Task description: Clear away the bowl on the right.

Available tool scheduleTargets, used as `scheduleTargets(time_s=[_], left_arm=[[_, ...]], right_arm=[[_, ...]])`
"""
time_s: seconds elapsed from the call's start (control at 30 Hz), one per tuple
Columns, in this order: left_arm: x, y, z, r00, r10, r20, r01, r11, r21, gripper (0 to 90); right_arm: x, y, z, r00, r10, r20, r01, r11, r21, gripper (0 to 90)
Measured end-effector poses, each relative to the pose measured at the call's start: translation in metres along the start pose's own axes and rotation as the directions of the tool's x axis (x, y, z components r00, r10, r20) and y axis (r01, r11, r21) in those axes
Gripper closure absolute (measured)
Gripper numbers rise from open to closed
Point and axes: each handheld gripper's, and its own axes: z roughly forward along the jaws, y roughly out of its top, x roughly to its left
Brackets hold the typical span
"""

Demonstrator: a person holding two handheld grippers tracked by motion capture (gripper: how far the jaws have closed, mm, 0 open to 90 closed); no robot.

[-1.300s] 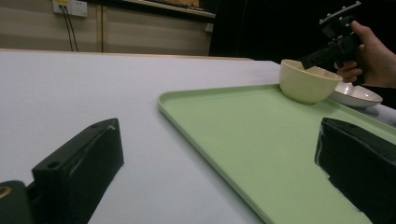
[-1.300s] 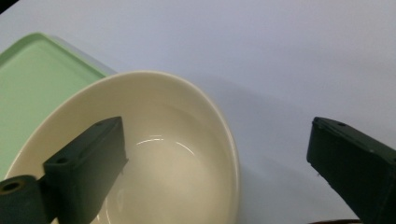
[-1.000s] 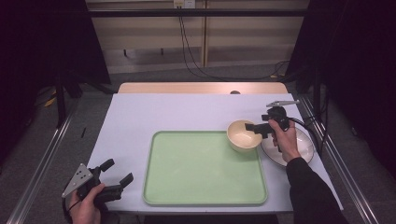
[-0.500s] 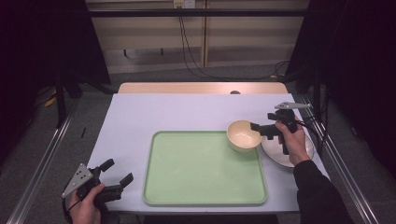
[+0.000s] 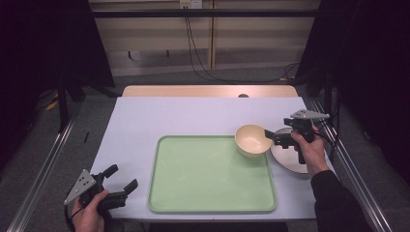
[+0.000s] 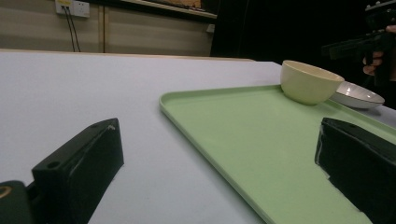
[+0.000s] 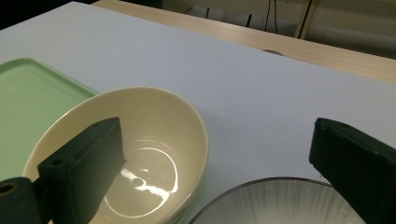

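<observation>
Cream bowl upright on the far right corner of the green tray, rim just beside the grey plate resting on the white table off the tray's right edge. Round, so no long axis to line up with; only the rim side matters. Right gripper just to the right of the bowl, above the plate, jaws spread wide and empty, apart from the bowl's near rim, one jaw over the bowl's mouth in the right gripper view. Left gripper well apart at the near left corner, jaws likewise spread, holding nothing. Right hand clearly nearer, probably best placed for any next grasp
</observation>
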Motion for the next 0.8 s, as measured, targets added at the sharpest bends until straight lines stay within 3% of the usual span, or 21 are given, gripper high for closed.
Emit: scheduleTargets(time_s=[0.47,0.8], left_arm=[[0.0,0.0,0.0,1.0,0.002,-0.002,-0.002,1.0,0.0,1.1],[0.0,0.0,0.0,1.0,0.001,0.0,-0.001,1.0,-0.002,1.2]], right_arm=[[-0.002,-0.009,-0.028,0.9995,-0.013,0.029,0.014,0.999,-0.031,3.0],[-0.002,-0.019,-0.047,0.9986,0.015,0.05,-0.012,0.998,-0.066,3.1]])
